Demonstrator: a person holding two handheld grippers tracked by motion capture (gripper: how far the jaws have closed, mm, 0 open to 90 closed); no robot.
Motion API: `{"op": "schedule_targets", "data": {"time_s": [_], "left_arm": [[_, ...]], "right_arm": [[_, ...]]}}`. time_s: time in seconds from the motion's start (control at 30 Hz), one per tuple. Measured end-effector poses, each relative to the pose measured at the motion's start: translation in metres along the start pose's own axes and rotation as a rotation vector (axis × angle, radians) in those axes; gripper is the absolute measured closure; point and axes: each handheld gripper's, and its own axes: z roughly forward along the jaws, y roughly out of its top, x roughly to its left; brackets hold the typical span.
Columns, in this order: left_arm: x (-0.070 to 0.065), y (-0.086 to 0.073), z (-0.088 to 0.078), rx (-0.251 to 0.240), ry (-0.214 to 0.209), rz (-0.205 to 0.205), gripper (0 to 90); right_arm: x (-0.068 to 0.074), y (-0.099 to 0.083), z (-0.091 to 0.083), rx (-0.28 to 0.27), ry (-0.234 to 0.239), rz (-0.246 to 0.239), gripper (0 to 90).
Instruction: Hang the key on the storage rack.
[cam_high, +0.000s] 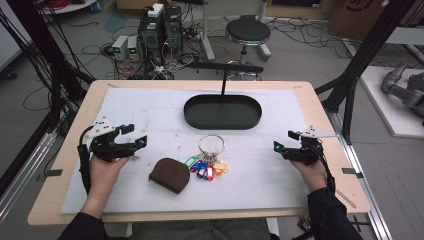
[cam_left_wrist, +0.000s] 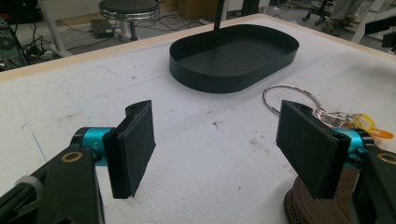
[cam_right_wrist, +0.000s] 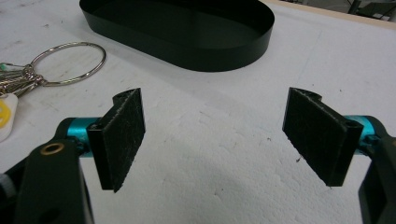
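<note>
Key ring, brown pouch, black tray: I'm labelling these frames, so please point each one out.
key ring (cam_high: 211, 143), high view, on the metal loop's left side.
brown pouch (cam_high: 169, 174), high view, on its top face.
black tray (cam_high: 223, 123), high view, on its near wall.

L tongs (cam_high: 134, 136) & R tongs (cam_high: 283, 142) wide apart, empty

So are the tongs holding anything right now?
No, nothing is held. The left tongs and the right tongs both stand open over the white mat. The keys and the brown pouch lie untouched between them.
</note>
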Motion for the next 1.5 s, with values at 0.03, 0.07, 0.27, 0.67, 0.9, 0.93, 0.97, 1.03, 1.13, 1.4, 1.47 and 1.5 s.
{"op": "schedule_targets", "data": {"time_s": [0.03,0.07,0.27,0.67,0.9,0.93,0.97,1.03,1.13,1.4,1.47,1.5], "left_arm": [[0.0,0.0,-0.001,-0.002,-0.002,0.002,28.0],[-0.001,0.001,-0.001,-0.003,0.001,0.003,28.0],[-0.007,0.003,-0.004,-0.015,-0.002,0.026,28.0],[-0.024,-0.006,-0.008,-0.009,0.034,0.059,28.2],[-0.022,-0.009,-0.013,-0.01,0.027,0.046,28.3],[-0.021,-0.009,-0.013,-0.014,0.024,0.044,28.3],[-0.021,-0.008,-0.014,-0.015,0.022,0.04,28.4],[-0.021,-0.008,-0.014,-0.016,0.025,0.039,29.1],[-0.022,-0.008,-0.014,-0.018,0.04,0.037,29.9],[-0.025,-0.008,-0.012,-0.014,0.042,0.043,30.9],[-0.026,-0.008,-0.012,-0.014,0.047,0.046,30.9],[-0.026,-0.008,-0.012,-0.014,0.047,0.045,30.9]], "right_arm": [[0.0,0.0,0.0,0.0,0.0,0.002,21.6],[0.0,0.0,0.0,-0.003,-0.001,0.002,21.6],[0.002,0.0,-0.001,-0.002,-0.007,0.004,22.4],[0.031,0.017,0.016,0.012,0.057,-0.025,35.6],[0.055,0.029,0.034,0.047,0.099,-0.061,43.4],[0.057,0.031,0.038,0.049,0.106,-0.064,45.3],[0.064,0.035,0.046,0.065,0.118,-0.069,47.5],[0.07,0.039,0.056,0.078,0.127,-0.077,51.3],[0.079,0.043,0.073,0.12,0.123,-0.082,56.0],[0.105,0.054,0.113,0.206,0.111,-0.108,65.5],[0.11,0.055,0.122,0.234,0.096,-0.126,66.9],[0.112,0.055,0.126,0.246,0.093,-0.127,67.2]]}}
